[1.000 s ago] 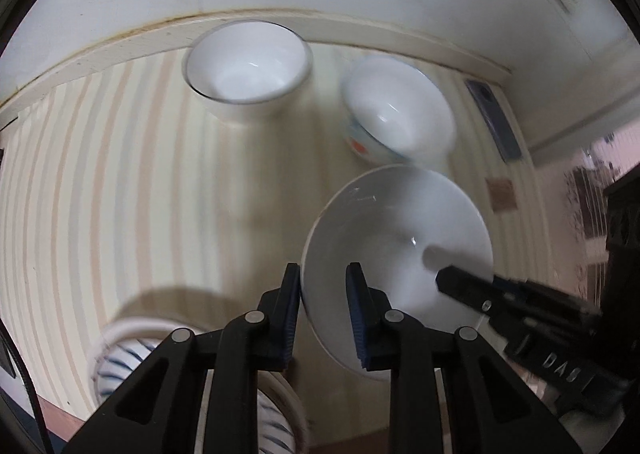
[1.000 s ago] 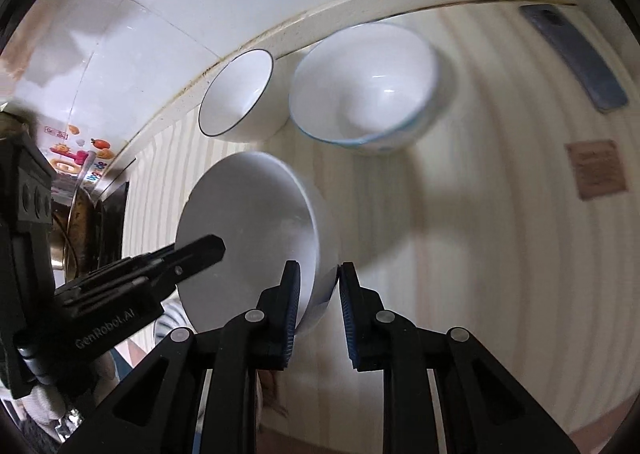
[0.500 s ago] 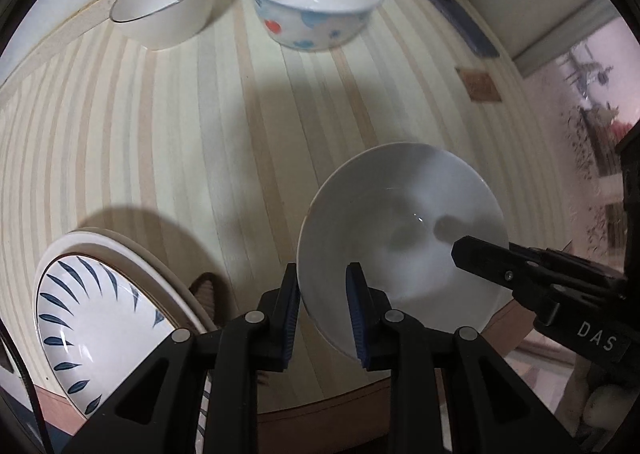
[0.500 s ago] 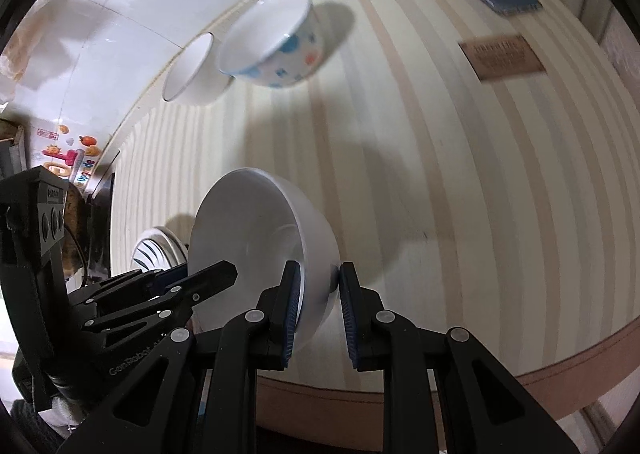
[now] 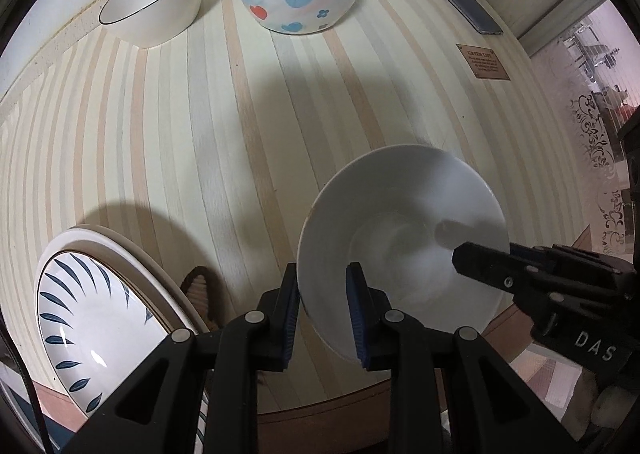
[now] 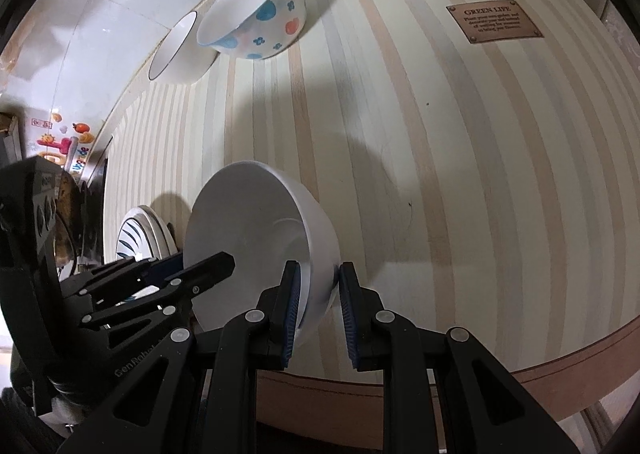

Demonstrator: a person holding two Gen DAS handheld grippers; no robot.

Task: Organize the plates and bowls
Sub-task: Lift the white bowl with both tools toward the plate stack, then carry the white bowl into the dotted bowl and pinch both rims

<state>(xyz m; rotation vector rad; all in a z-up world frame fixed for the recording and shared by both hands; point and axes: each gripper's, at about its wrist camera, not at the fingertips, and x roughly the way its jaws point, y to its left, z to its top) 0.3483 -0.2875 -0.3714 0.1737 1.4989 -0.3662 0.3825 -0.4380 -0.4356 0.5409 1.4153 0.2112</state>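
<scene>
Above the striped table (image 5: 168, 141), white bowl (image 5: 404, 238) pinched at opposite rims by left tool (image 5: 323, 312) and right tool (image 6: 317, 312), underside hidden.

Both wrist views look down closely, sharing the white bowl (image 5: 404, 238).

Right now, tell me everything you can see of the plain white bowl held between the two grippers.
The plain white bowl is round, glossy and undecorated, apparently ceramic or melamine, empty, with a small flat bottom. It sits tilted near the front edge of the striped table; whether it rests on the table or hangs just above cannot be told. The left gripper is shut on its near rim, one finger inside, one outside. The right gripper clamps the opposite rim likewise. Nothing else touches it.
</scene>
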